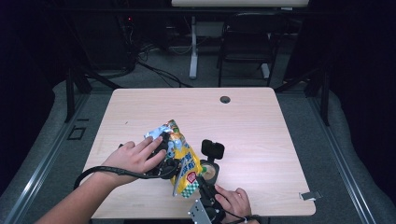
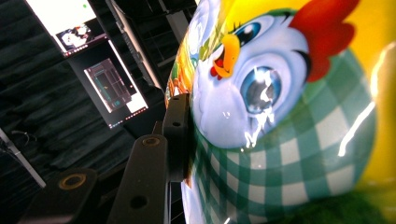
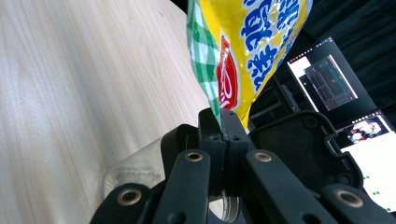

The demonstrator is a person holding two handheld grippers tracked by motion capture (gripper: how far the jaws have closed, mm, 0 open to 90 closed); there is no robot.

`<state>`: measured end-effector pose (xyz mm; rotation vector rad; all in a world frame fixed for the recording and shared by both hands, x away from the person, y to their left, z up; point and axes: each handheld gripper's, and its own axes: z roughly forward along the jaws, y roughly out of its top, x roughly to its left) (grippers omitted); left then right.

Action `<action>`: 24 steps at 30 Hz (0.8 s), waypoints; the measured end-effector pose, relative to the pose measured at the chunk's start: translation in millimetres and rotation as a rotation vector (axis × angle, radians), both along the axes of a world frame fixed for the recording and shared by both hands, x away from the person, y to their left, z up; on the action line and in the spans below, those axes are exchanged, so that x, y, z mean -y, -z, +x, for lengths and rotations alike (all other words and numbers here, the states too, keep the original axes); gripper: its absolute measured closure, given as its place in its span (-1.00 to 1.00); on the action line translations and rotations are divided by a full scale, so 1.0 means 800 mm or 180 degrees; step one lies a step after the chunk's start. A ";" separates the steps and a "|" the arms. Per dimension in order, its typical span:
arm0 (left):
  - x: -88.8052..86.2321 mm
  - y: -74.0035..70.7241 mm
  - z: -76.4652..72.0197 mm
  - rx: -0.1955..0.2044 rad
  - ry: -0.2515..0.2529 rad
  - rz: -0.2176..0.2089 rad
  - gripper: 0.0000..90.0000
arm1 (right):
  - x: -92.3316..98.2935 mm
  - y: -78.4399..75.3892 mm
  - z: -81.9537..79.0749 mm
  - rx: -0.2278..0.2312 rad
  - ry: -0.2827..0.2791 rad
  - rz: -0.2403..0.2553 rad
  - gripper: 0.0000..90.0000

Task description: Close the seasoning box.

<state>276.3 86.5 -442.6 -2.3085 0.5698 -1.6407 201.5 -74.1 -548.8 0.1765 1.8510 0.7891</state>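
Light wooden table (image 1: 261,135) in middle of room, round cable hole (image 1: 225,99) near far edge, small metal clip (image 1: 310,195) at near right corner. Grey carpet floor (image 1: 299,112) around it. Black curtains (image 1: 359,70) on left and right, room dim. Beyond far edge: black chair (image 1: 247,44), white desk leg (image 1: 193,46), cables (image 1: 159,70) across floor. Lit computer screens (image 2: 88,51) against dark wall.
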 end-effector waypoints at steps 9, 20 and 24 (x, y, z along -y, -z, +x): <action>0.003 -0.002 0.000 -0.0005 0.0004 0.0041 0.53 | 0.001 -0.001 -0.001 -0.0003 0.0033 -0.0048 0.99; 0.005 -0.005 0.000 -0.0004 0.0008 0.0087 0.53 | 0.001 -0.001 0.000 -0.0001 0.0002 0.0001 0.99; 0.006 -0.005 -0.001 0.0009 0.0023 0.0104 0.53 | 0.001 -0.002 0.000 -0.0005 0.0029 -0.0037 0.99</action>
